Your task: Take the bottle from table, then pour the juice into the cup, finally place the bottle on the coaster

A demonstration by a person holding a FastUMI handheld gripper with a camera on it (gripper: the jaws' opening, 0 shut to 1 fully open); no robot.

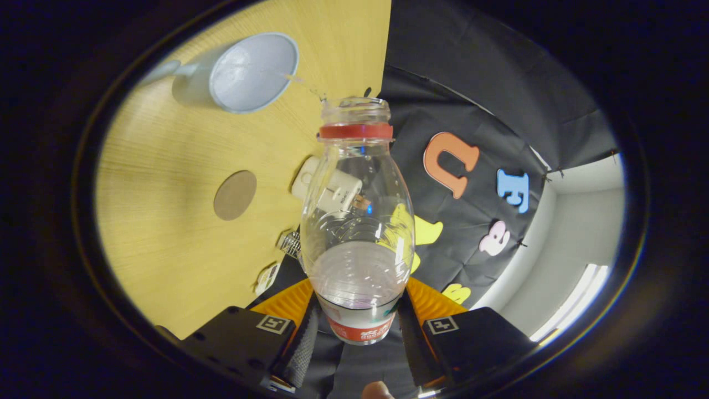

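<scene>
Bottle (357,221), clear plastic with a red neck ring and no cap, is sitting between the gripper's (357,332) fingers, which are pinching its lower body from both sides. Its open mouth is pointing beyond the fingers toward the pale blue cup (252,72) on the wooden table (166,221). A round brown coaster (235,195) is lying between cup and fingers, off to the side.

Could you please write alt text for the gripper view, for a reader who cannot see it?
The claw is shut on a clear, uncapped plastic bottle with a red neck ring, tilted so its mouth points toward a pale blue cup on the wooden table. A round brown coaster lies on the table nearer the claw than the cup.
</scene>
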